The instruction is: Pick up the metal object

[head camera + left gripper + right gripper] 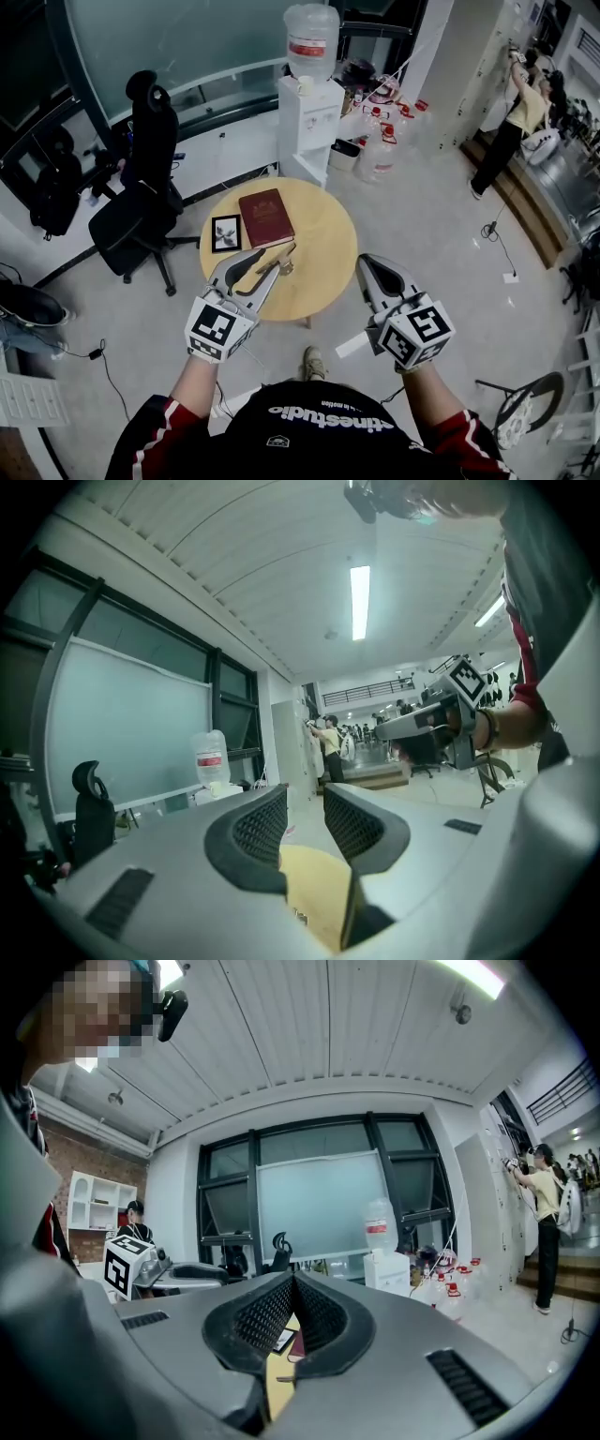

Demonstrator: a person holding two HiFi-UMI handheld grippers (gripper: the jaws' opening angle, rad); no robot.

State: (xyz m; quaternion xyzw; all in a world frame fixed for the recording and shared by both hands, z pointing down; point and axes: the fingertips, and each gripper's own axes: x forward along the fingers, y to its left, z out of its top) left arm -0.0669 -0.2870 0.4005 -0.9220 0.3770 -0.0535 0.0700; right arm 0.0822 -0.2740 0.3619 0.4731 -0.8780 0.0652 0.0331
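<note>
Head view, things: a round wooden table (pixel 328 244) holds a red book (pixel 267 217) on its far side. A picture frame (pixel 226 232) lies just left of the book. The small metal object (pixel 280 267) lies on the table just near of the book.
Head view, claws: the left gripper (pixel 275 258) has its jaws apart around the metal object and is not squeezing it. The right gripper (pixel 370 267) is at the right edge of the table, jaws together and empty.
Left gripper view: the jaws stand wide apart. Yellow table top shows between them, and I cannot pick out the metal object for sure.
Right gripper view: the jaws touch with nothing between them. The book and frame show far past them.
What could go wrong: the metal object looks hard and thin. A jaw that bumps it could push it away, or a squeeze that is too high could let it slip out.
</note>
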